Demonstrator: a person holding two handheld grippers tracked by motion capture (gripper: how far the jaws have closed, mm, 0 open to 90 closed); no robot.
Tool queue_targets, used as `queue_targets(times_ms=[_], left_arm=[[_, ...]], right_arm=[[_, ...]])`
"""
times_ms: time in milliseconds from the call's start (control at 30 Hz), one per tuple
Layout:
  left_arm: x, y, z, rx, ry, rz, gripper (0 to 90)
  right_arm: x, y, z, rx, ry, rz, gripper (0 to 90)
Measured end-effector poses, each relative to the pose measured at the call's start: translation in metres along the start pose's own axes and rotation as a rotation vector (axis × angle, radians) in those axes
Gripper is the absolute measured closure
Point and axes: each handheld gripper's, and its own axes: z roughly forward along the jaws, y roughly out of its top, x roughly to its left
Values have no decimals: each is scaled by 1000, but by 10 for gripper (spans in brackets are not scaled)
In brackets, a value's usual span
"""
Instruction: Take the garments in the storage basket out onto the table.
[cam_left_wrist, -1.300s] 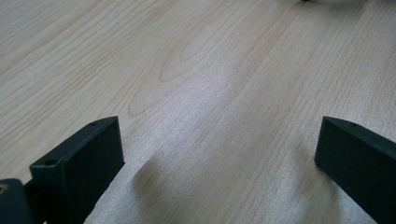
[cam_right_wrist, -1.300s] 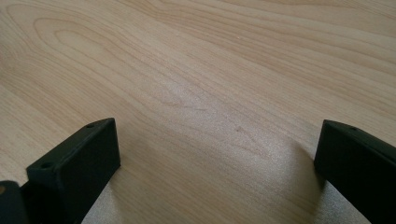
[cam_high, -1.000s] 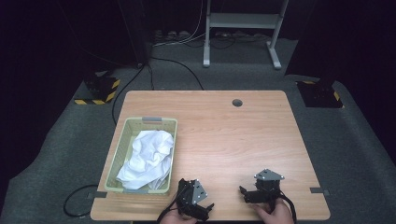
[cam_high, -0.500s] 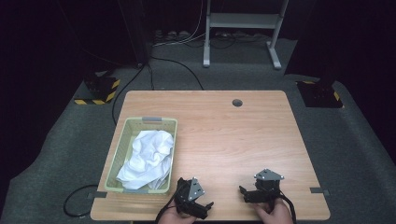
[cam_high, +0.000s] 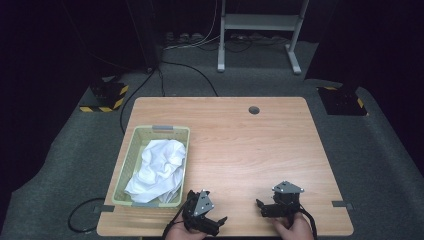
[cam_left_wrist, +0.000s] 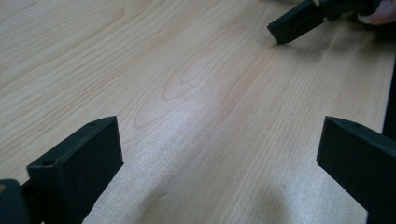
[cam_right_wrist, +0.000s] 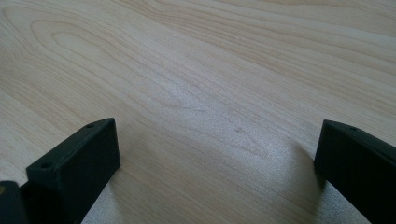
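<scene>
High view: cloth (cam_high: 159, 169) left of left gripper (cam_high: 216, 224).

One camera looks down from above the near edge at the whole table (cam_high: 240, 140). Two gripper cameras skim its wood closely, toward twelve o'clock.

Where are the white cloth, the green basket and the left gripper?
white cloth (cam_high: 159, 165), high view, middle of the crumpled heap.
green basket (cam_high: 163, 128), high view, far rim.
left gripper (cam_high: 220, 223), high view, between its open fingertips.

Dark lab: hazard-taped floor mounts (cam_high: 105, 96)
</scene>
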Motion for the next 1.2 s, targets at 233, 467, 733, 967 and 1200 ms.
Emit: queue_targets(times_ms=[233,467,733,967,1200], left_arm=[[2,3,-15,-53,-7,1,5],[2,3,-17,-67,-13,11,5],[-3,9,-24,-102,-25,42,4],[-5,13,-31,-123,-33,46,5],[-4,16,-37,-129,-27,56,5]], right_arm=[[0,0,0,0,0,1,1],[0,0,0,0,-1,2,1],[0,0,0,0,-2,0,1],[0,0,0,0,-2,1,1],[0,0,0,1,-3,2,1]])
